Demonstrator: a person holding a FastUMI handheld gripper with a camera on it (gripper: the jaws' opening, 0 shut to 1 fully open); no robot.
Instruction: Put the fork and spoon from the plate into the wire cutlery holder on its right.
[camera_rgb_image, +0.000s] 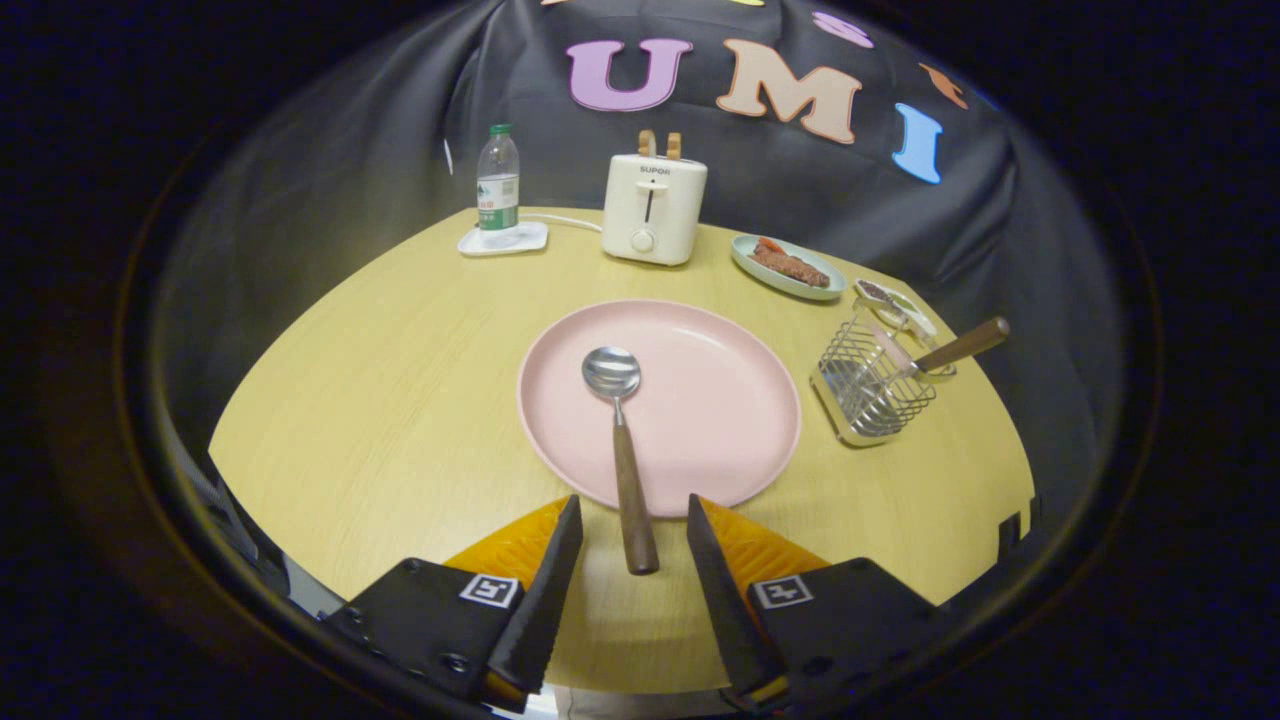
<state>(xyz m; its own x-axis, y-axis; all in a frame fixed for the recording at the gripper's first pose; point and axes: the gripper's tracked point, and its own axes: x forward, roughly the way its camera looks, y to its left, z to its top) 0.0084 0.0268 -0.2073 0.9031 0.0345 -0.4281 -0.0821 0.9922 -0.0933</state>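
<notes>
A pink plate (720, 400) lies on the round wooden table just ahead of my fingers. On it rests a spoon (620, 430), its metal bowl near the plate's middle and its wooden handle running back over the near rim. The handle's end lies between my two fingertips without touching either. My gripper (632, 512) is open, one finger on each side of that handle. To the right of the plate stands the wire cutlery holder (873, 385), with the fork's wooden handle (962, 344) sticking out of it and leaning right.
Beyond the plate stands a white toaster (652, 208) with bread in its slots. Left of it a water bottle (498, 185) stands on a white coaster. A green dish (788, 267) with food and a small packet (895, 303) sit behind the holder.
</notes>
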